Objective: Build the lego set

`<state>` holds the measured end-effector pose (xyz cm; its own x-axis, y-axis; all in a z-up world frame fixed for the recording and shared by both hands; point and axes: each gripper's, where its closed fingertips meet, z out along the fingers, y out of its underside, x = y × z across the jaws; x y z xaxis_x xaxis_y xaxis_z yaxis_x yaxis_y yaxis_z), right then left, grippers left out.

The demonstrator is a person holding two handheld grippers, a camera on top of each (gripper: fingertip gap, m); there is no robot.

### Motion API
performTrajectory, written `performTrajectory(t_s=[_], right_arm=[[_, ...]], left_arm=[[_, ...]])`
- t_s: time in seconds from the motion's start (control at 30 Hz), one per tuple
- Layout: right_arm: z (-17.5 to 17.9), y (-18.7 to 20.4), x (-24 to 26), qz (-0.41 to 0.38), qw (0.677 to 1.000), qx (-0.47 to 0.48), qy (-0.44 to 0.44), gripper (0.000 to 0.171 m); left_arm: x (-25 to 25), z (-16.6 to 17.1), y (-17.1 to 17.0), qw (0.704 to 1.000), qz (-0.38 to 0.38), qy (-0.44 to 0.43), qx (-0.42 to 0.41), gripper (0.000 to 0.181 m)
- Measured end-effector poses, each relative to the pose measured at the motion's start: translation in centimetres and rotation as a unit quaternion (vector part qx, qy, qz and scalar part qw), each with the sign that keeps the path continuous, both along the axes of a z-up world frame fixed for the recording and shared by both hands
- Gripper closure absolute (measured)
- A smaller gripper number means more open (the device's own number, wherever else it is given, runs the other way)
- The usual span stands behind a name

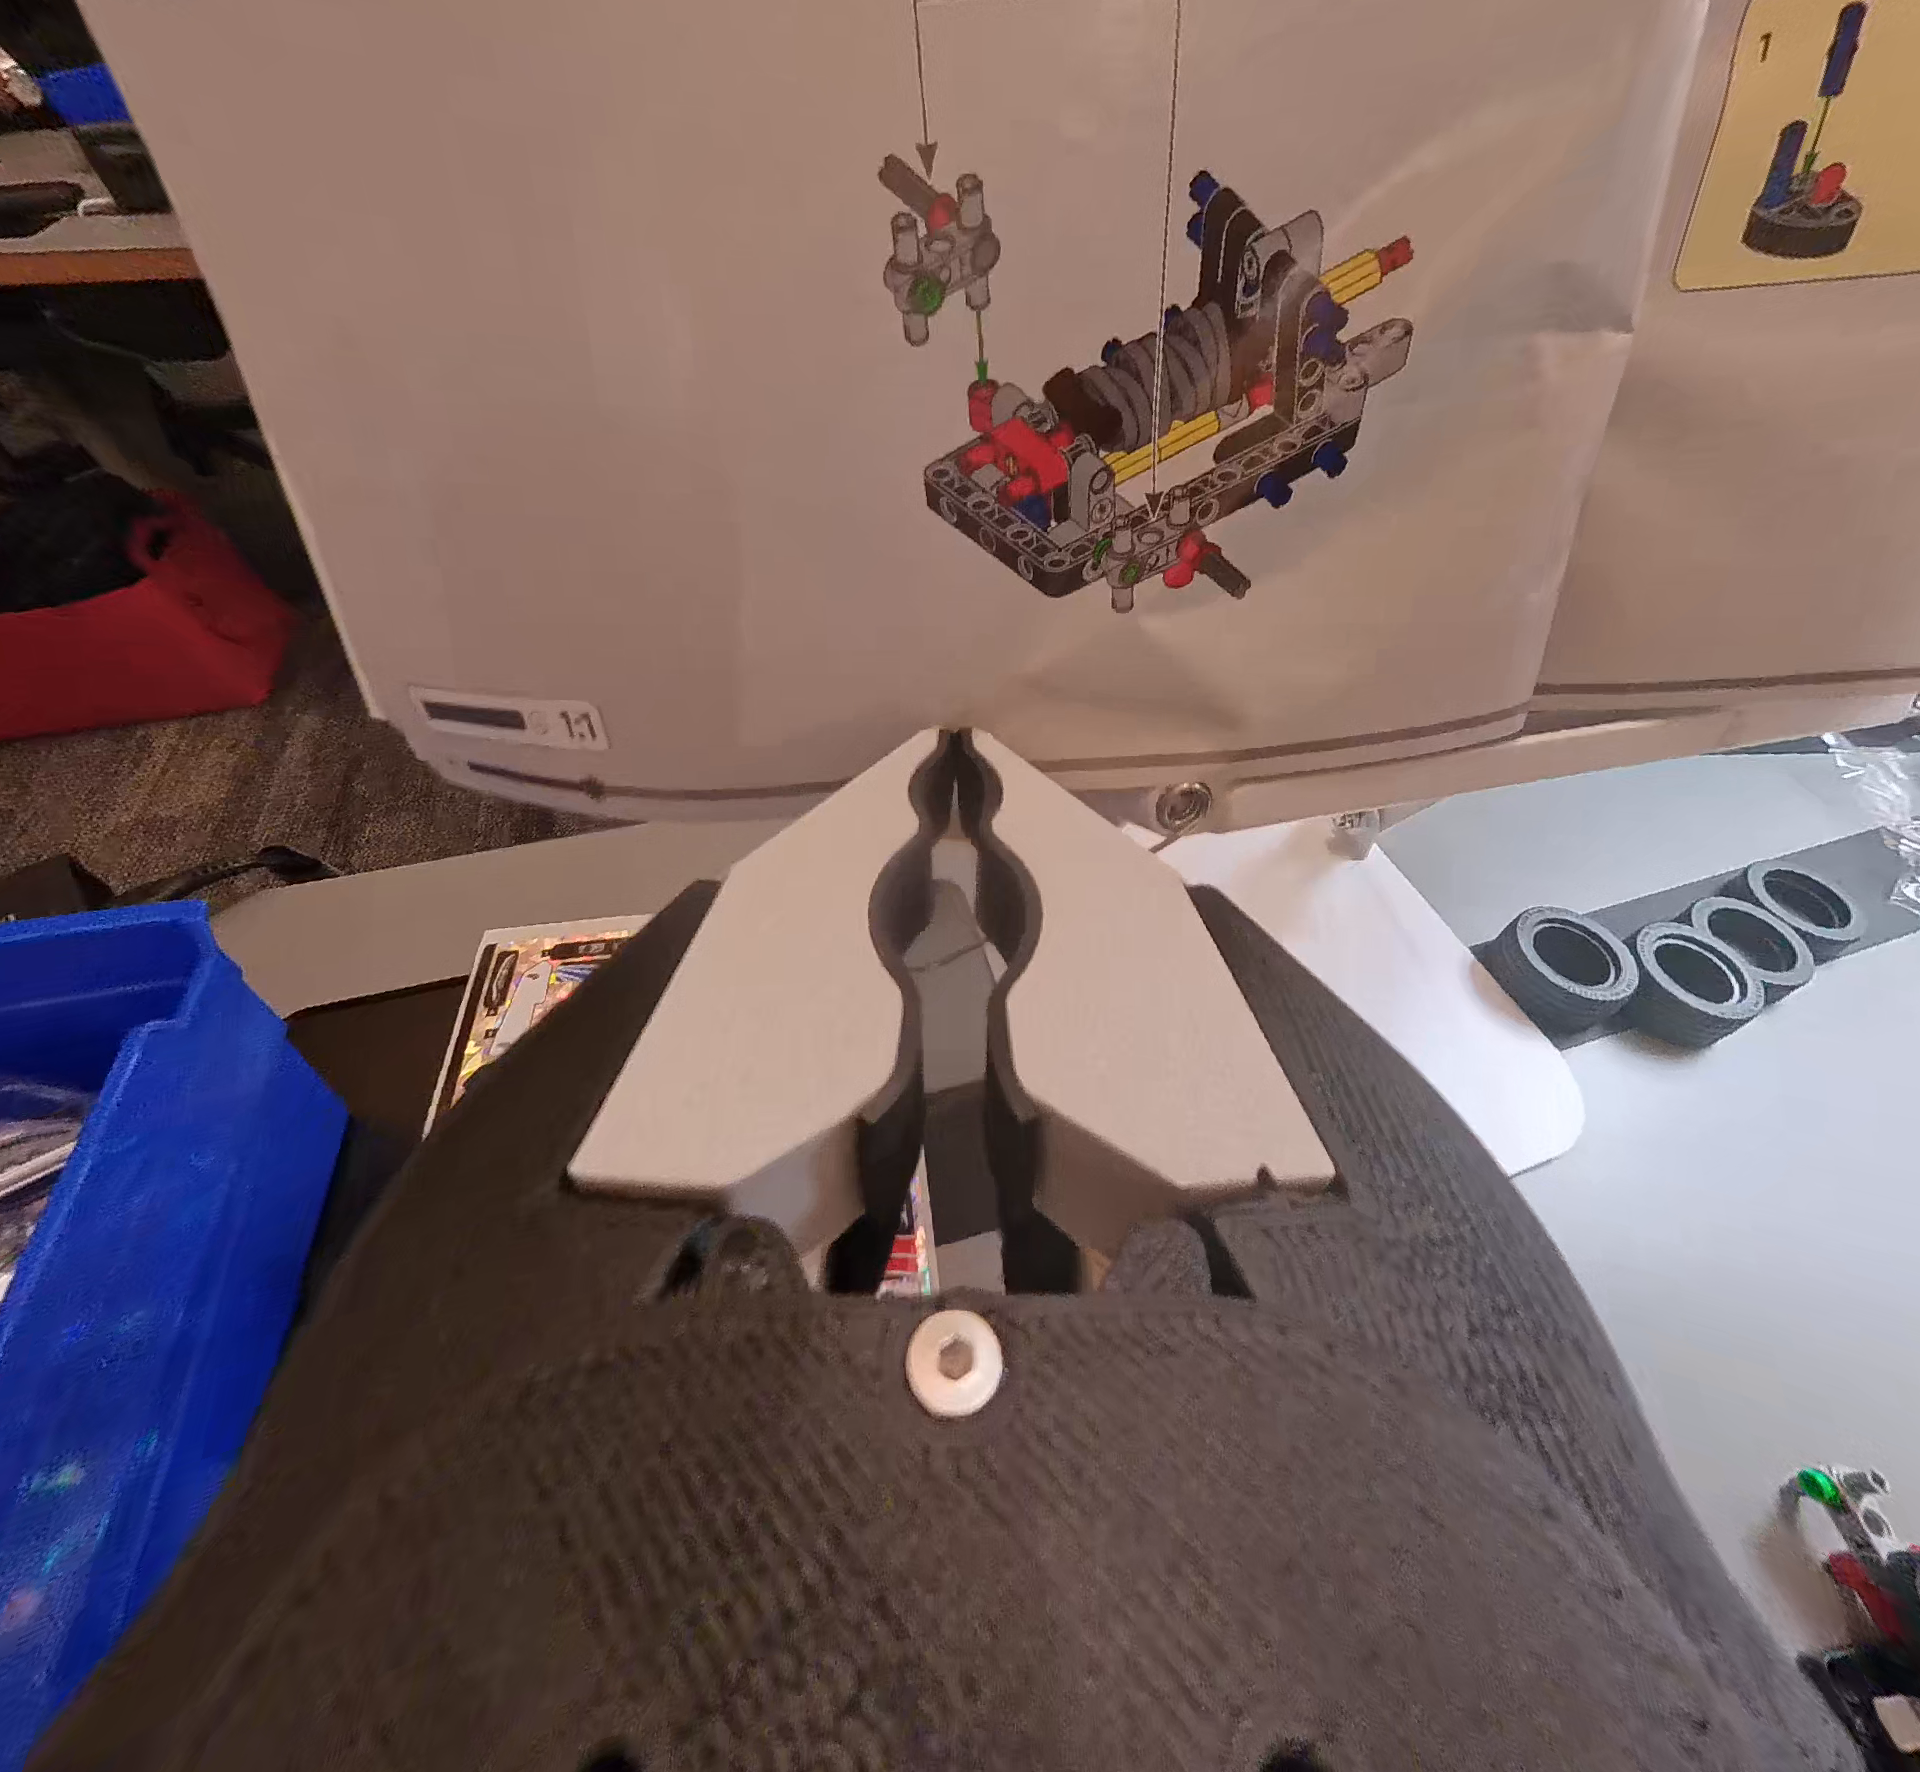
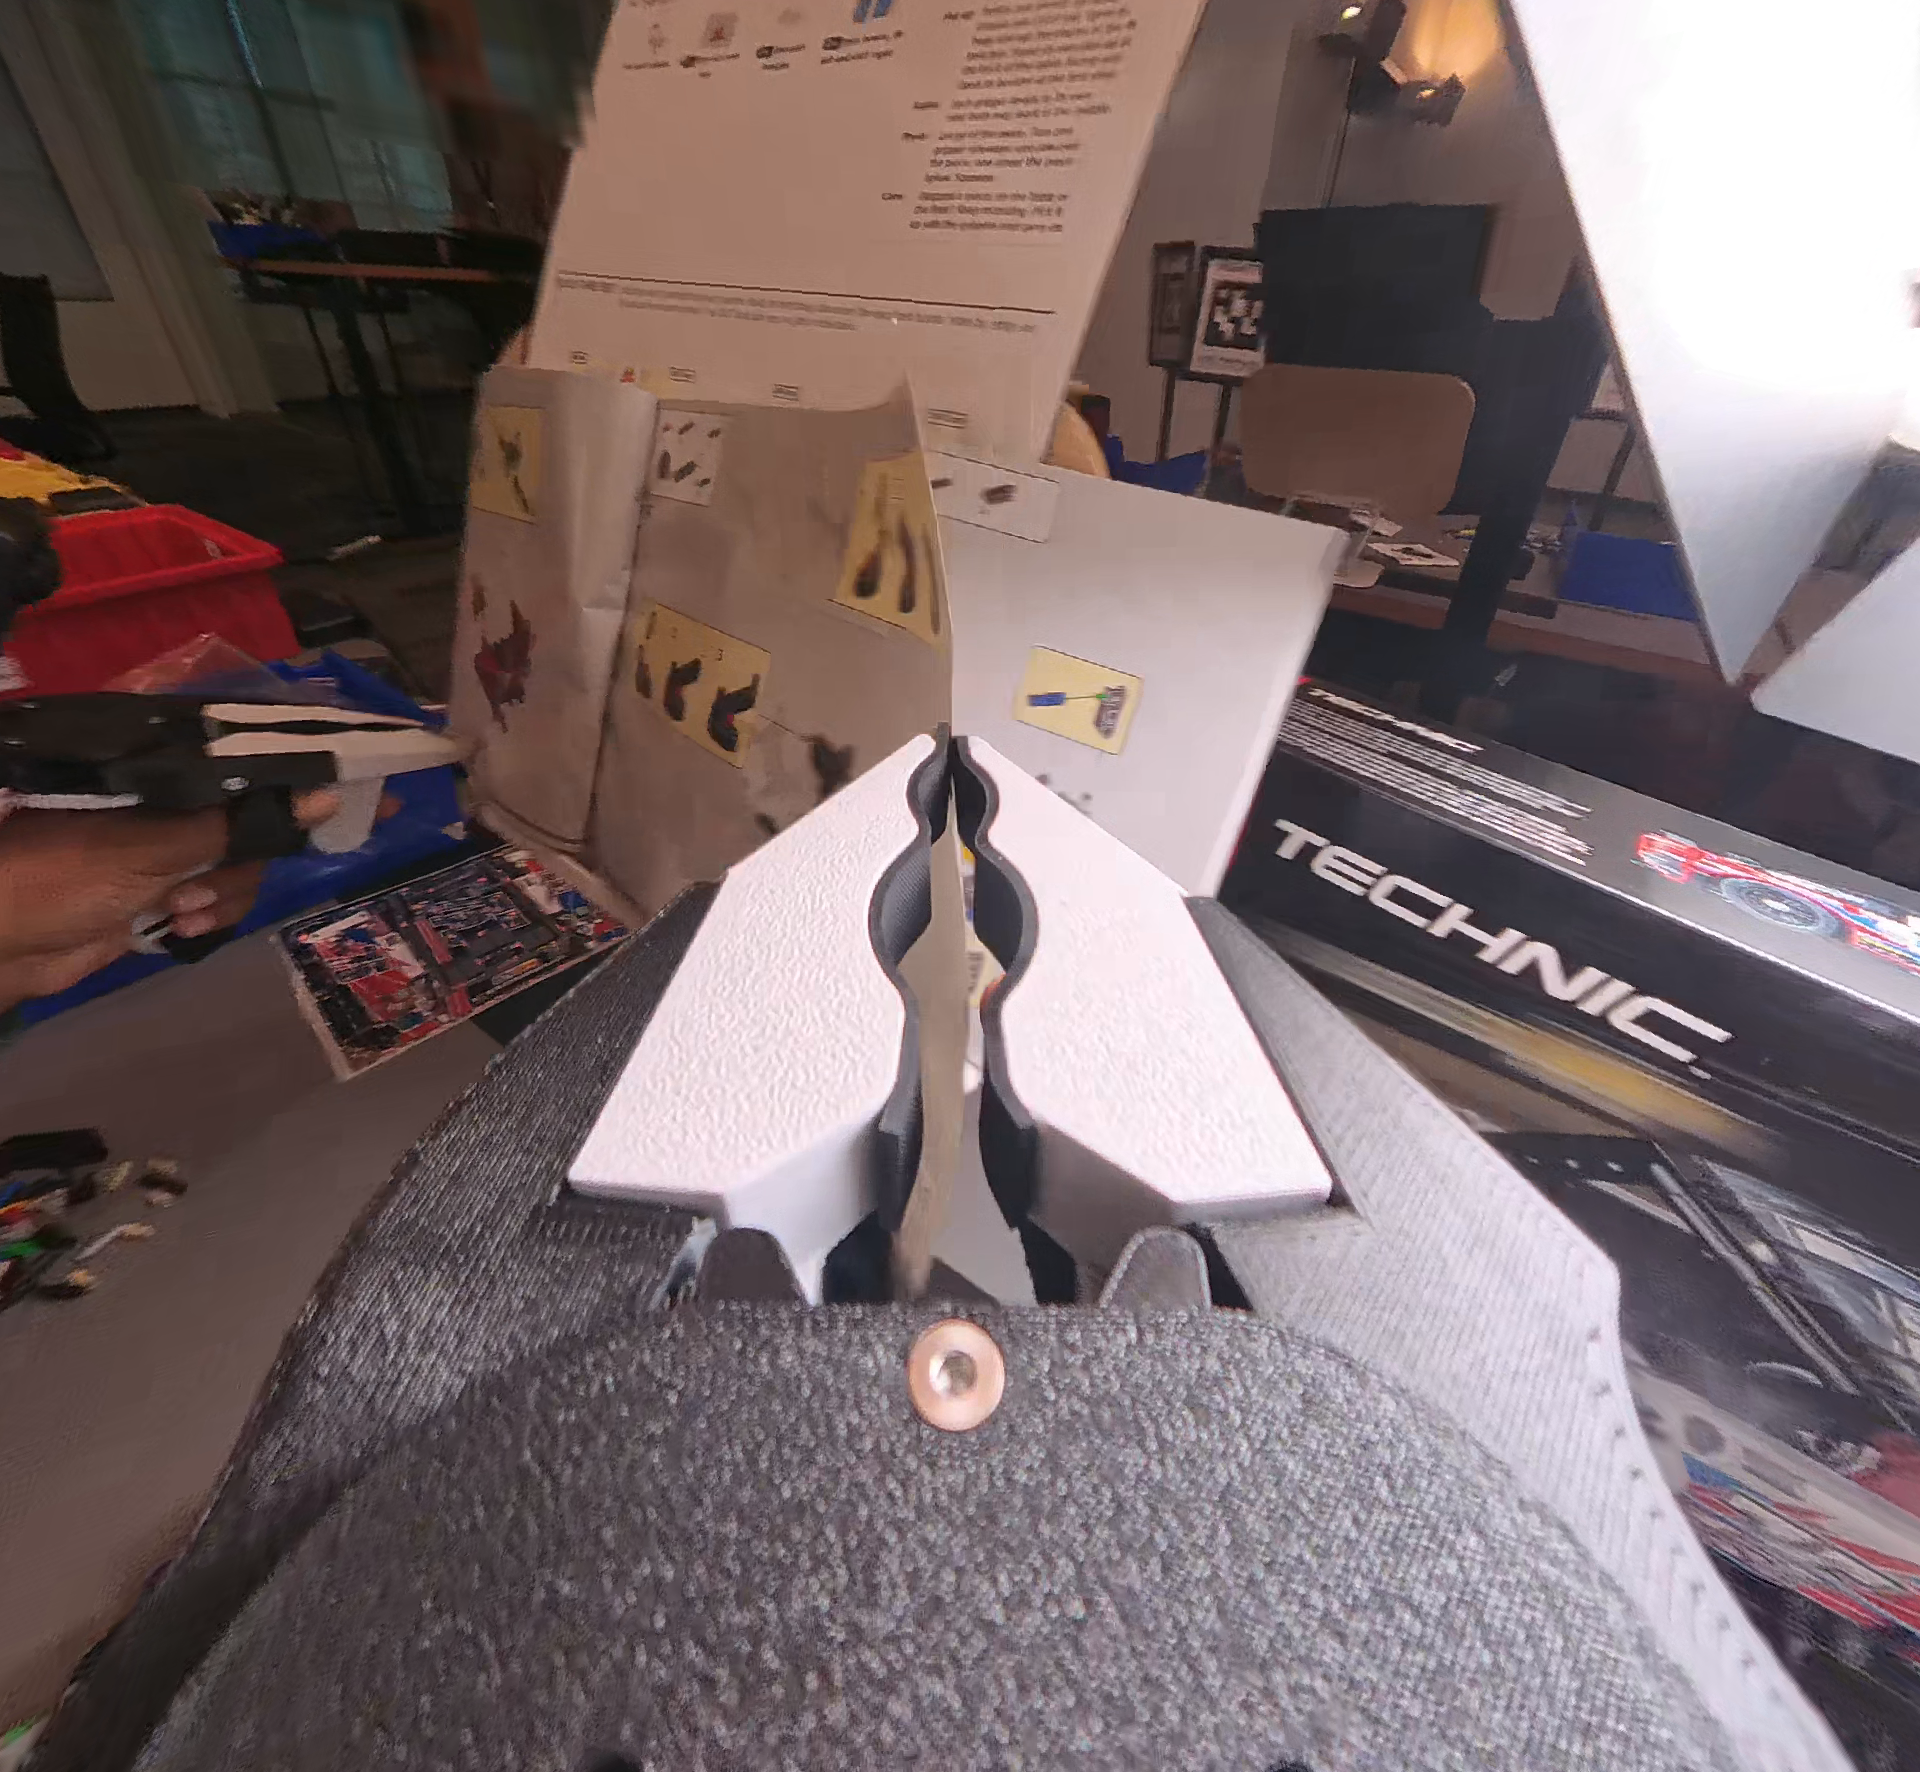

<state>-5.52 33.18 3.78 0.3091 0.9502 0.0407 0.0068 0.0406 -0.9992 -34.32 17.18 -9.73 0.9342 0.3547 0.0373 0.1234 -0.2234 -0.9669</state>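
Observation:
The instruction booklet [image 1: 727,320] stands upright on a stand, open at a page with a drawing of a grey, red and yellow assembly. My left gripper [image 1: 954,737] is shut, with its tips against the lower edge of that page. It also shows in the right wrist view [image 2: 442,743], held by a hand at the booklet's left edge. My right gripper [image 2: 948,746] is shut on one booklet page [image 2: 920,527]. That page stands edge-on between the fingers and rises above them.
Several black tyres [image 1: 1683,964] lie on the table to the right. There is a blue bin [image 1: 125,1151], a shiny sticker sheet [image 2: 447,953] and a partly built assembly [image 1: 1860,1535]. The black set box [image 2: 1558,943] is on the right, with loose pieces [image 2: 73,1213] and a red bin [image 2: 135,600] on the left. Left tips to right tips: about 35 cm.

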Motion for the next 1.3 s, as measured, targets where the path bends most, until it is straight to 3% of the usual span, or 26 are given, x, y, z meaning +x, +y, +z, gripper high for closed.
performTrajectory(t_s=[0.1, 0.2, 0.33, 0.4, 0.5, 0.57, 0.67, 0.7, 0.83, 1.03, 1.23, 1.3], right_arm=[[0.2, -5.9, -1.3, 0.108, 0.994, 0.000, -0.020, 0.171], [-0.6, -12.6, -3.8, 0.203, 0.977, 0.027, -0.061, 0.171], [-2.6, -19.0, -8.1, 0.243, 0.957, 0.108, -0.117, 0.171], [-3.3, -20.7, -10.2, 0.234, 0.954, 0.143, -0.124, 0.171], [-3.7, -22.3, -12.8, 0.213, 0.953, 0.188, -0.108, 0.171], [-3.6, -23.3, -14.2, 0.208, 0.953, 0.201, -0.091, 0.171], [-4.6, -25.5, -15.1, 0.248, 0.943, 0.200, -0.094, 0.154], [-4.6, -26.0, -14.9, 0.260, 0.940, 0.204, -0.087, 0.148], [-3.0, -23.4, -12.9, 0.236, 0.949, 0.201, -0.058, 0.146], [-5.6, -11.8, -13.2, 0.087, 0.961, 0.208, -0.161, 0.153], [-7.9, -11.3, -19.0, 0.053, 0.924, 0.296, -0.238, 0.154], [-8.6, -11.5, -21.0, 0.045, 0.921, 0.294, -0.250, 0.155]], left_arm=[[2.3, 1.7, -0.5, 0.999, -0.032, 0.003, 0.040, 0.176], [9.1, 5.7, -0.7, 0.979, -0.154, -0.023, 0.131, 0.158], [16.4, 12.8, -3.7, 0.890, -0.326, -0.161, 0.276, 0.138], [17.5, 14.7, -5.4, 0.853, -0.380, -0.207, 0.292, 0.126], [17.4, 13.8, -5.8, 0.875, -0.373, -0.179, 0.253, 0.121], [16.1, 12.7, -5.6, 0.903, -0.327, -0.155, 0.231, 0.139], [12.7, 12.2, -5.8, 0.933, -0.245, -0.122, 0.233, 0.181], [11.5, 12.1, -6.0, 0.940, -0.226, -0.113, 0.230, 0.181], [5.8, 11.3, -6.7, 0.967, -0.159, -0.054, 0.190, 0.181], [-3.7, 12.3, -6.6, 0.991, -0.066, 0.040, 0.109, 0.181], [-8.3, 14.7, -5.3, 0.992, -0.038, 0.029, 0.120, 0.181], [-8.7, 15.3, -5.8, 0.990, -0.018, 0.010, 0.141, 0.170]])
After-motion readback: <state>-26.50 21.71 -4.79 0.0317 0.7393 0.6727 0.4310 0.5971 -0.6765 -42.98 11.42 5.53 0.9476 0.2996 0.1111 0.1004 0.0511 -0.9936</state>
